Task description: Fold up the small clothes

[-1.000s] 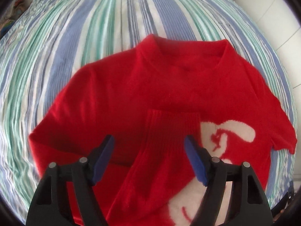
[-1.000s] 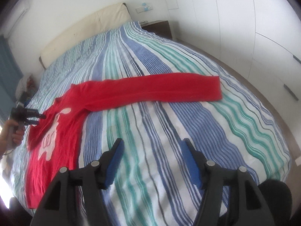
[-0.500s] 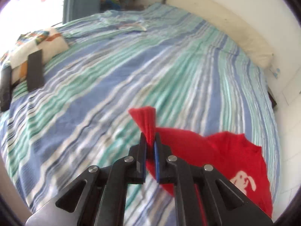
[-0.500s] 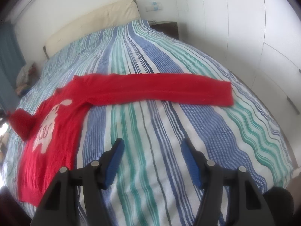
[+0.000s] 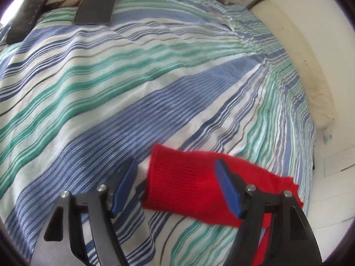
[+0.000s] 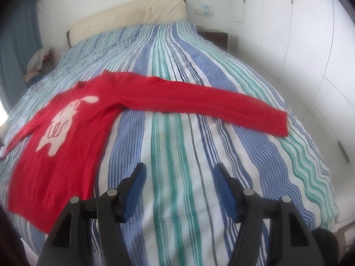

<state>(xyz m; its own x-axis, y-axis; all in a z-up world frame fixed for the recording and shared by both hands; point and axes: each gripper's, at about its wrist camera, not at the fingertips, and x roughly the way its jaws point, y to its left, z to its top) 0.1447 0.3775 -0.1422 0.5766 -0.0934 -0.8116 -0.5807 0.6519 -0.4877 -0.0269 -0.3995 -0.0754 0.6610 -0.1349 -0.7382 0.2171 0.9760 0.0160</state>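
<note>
The red sweater [image 6: 73, 133] is laid flat, front up, on the striped bed cover [image 6: 177, 155]; one sleeve [image 6: 210, 102] is extended fully to the right in the right wrist view. The other sleeve's cuff [image 5: 184, 177] is seen in the left wrist view, resting on the cover between the jaws of the left gripper [image 5: 177, 188], which are opening and not pressing on it. The right gripper [image 6: 179, 190] is held spread above bare cover, with nothing between its jaws.

Striped bedspread [image 6: 177, 155] ahead bare; red sweater [image 6: 66, 144] spread left; dark slabs [image 5: 97, 0] far.
</note>
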